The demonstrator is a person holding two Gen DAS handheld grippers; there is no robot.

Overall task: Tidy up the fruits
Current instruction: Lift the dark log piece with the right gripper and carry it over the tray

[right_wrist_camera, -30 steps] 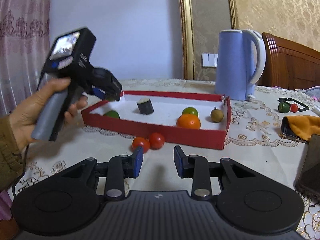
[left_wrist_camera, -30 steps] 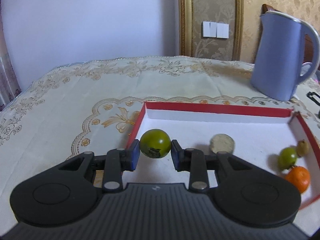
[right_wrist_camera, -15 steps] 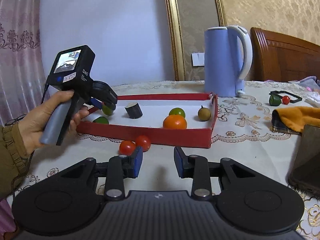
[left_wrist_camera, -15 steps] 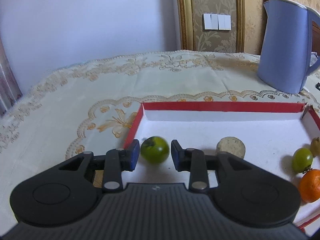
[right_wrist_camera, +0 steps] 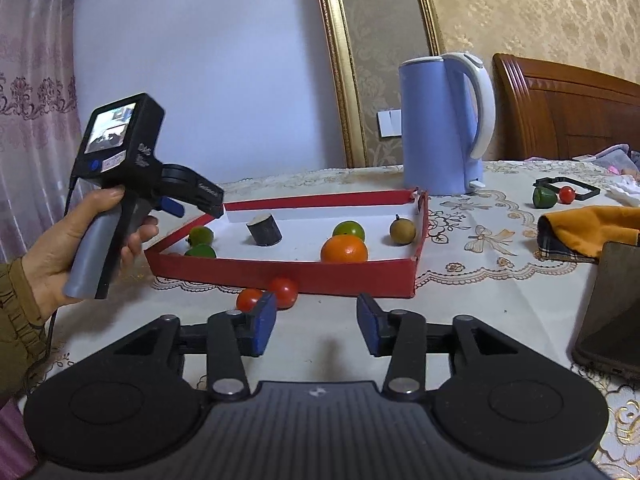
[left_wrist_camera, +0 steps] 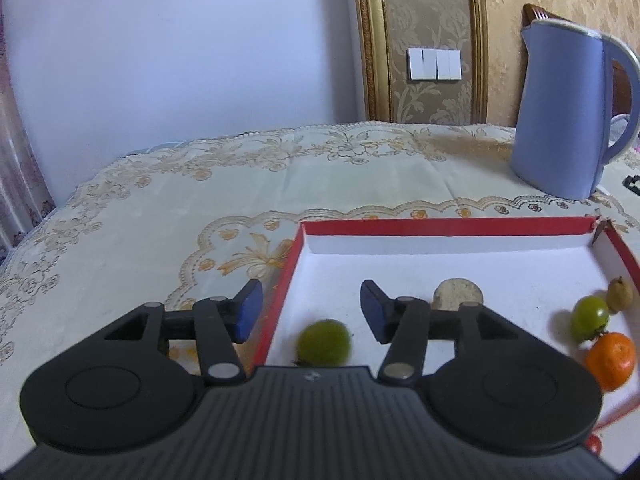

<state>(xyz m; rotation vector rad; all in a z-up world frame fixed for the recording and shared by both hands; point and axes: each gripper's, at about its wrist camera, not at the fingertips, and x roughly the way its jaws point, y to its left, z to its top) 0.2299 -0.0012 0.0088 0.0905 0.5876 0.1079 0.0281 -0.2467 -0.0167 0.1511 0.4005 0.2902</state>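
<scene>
Green fruit (left_wrist_camera: pixel 324 343) lies just inside red tray's (left_wrist_camera: pixel 280 300) left wall.

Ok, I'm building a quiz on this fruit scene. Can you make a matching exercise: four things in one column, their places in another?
Things:
1. orange
2. two red tomatoes
3. blue kettle
4. orange cloth

Places:
A. behind the red tray's far corner
B. inside the tray, by its near wall
C. right of the tray, beside a phone
D. on the tablecloth, against the tray's front

Pairs: 1-B, 2-D, 3-A, 4-C
</scene>
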